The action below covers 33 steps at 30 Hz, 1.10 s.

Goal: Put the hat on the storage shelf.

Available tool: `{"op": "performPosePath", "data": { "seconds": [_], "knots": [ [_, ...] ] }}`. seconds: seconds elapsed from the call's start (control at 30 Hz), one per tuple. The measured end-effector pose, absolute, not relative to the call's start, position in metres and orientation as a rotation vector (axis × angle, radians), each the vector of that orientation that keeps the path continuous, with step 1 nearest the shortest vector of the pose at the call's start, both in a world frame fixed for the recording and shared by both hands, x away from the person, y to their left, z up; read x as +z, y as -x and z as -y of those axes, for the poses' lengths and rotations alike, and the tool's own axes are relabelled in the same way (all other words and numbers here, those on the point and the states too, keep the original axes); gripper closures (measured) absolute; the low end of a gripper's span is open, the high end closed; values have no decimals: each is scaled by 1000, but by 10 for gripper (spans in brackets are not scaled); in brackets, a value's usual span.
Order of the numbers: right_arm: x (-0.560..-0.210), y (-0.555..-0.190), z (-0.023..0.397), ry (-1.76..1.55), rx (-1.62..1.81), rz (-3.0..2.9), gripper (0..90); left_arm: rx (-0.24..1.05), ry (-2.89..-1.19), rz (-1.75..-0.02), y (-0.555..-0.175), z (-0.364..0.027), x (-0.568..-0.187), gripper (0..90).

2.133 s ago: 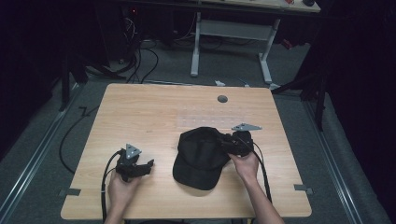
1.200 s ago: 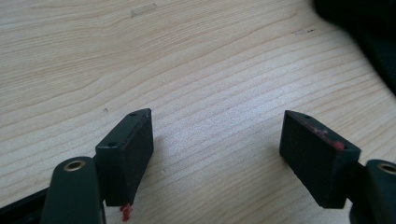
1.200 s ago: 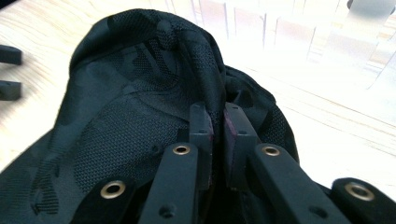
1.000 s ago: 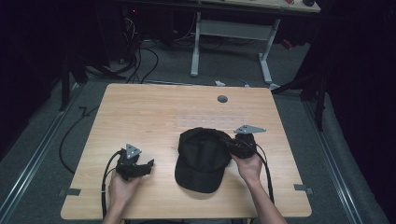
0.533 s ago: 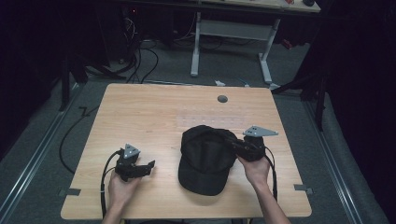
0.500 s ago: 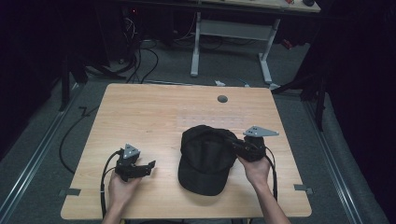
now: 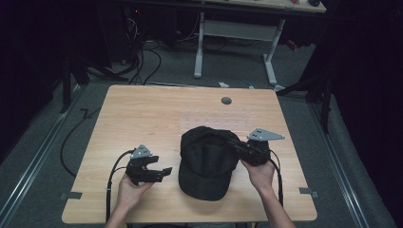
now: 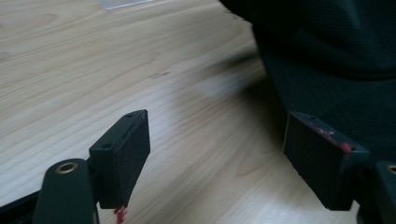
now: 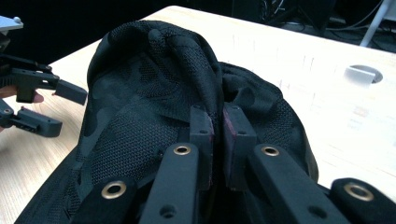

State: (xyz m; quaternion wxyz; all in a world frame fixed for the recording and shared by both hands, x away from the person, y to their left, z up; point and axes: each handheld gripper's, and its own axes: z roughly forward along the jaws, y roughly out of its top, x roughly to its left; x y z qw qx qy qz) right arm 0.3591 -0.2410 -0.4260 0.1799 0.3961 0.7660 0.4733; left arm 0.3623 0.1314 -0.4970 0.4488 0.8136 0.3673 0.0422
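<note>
In the right gripper view, the jaws of the right gripper [image 9: 215, 126] are clamped on a raised fold of the black mesh-fabric baseball cap [image 9: 154, 116]; only a thin pleat of cloth is pinched between the pads, and the crown is drawn up into a ridge ahead of them. The bite is shallow, so any pull is judged best applied slowly and along the fold, so that the mesh is not dragged out of the pads.

In the left gripper view, the jaws of the left gripper [image 8: 229, 154] are spread wide with nothing between them, low over the light wooden table top [image 8: 93, 60]. The cap's dark edge lies just beyond the right-hand jaw; contact cannot be confirmed.

In the high view, the cap [image 7: 206, 161] lies between the two grippers, with its brim toward the person, the right gripper [image 7: 242, 148] at its side and the left gripper [image 7: 164, 173] just beside it on the other side. If the cap is to be lifted or turned, a second grip at the near rim by the left jaws is advised before the crown is loaded further. A round grey grommet [image 7: 226, 100] is set in the table well beyond both grippers and is clear of the work.
</note>
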Motion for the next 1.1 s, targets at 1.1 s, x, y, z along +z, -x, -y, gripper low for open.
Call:
{"op": "performPosePath", "data": {
  "seconds": [1.1],
  "knots": [
    [-414, -363, 227, -964, 1564, -2217, 841, -142, -2045, -751, -366, -103, -486, 233]
  ]
}}
